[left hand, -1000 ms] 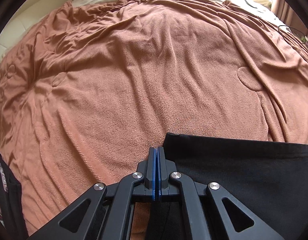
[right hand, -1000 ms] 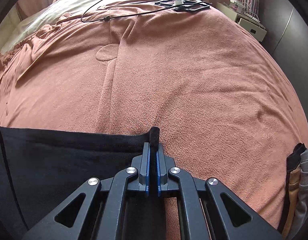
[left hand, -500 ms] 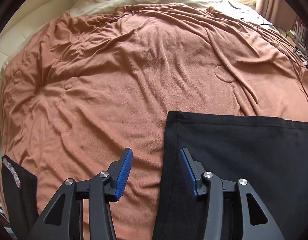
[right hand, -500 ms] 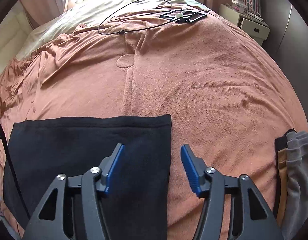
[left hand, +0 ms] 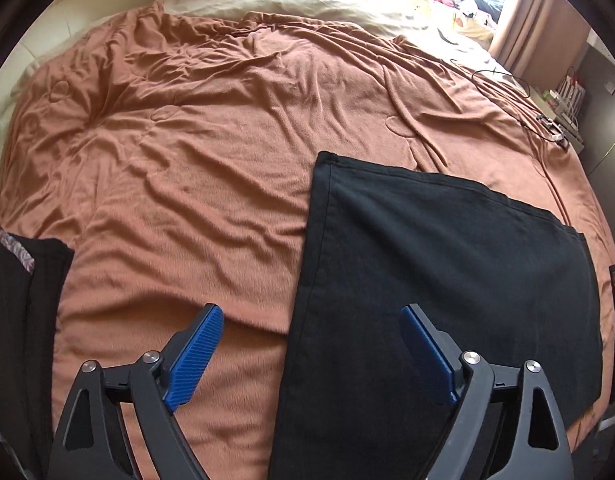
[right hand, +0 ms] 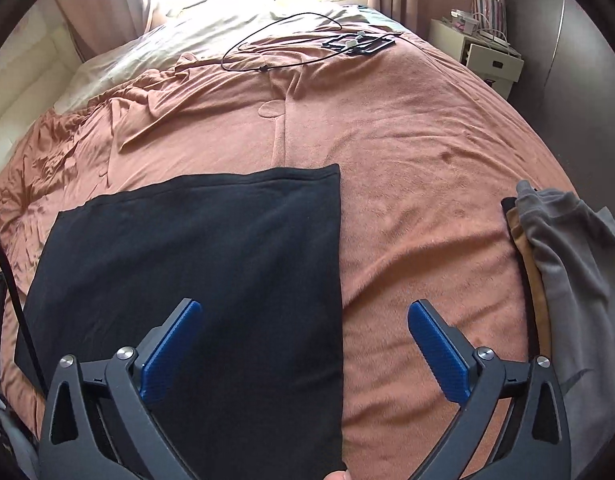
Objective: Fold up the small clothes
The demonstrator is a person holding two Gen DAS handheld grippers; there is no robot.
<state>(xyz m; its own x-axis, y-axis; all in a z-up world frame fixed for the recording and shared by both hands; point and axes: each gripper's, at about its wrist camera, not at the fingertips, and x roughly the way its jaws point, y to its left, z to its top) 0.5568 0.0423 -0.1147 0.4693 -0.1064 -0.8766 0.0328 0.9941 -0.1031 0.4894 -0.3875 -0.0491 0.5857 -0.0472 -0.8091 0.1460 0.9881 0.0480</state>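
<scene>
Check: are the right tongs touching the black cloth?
Apart. In the right wrist view the right tongs, which have just been opening, stand wide above the black cloth; it lies flat on the bed, with neither blue pad pressing it.

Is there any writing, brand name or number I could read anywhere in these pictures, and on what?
None can be read.
Black garment: plain, no label showing.
Grey garment: a dark mark near its lower edge, too unclear to read as a logo.
Striped bag and items on the white bedside cabinet: too small and blurred to read.
</scene>
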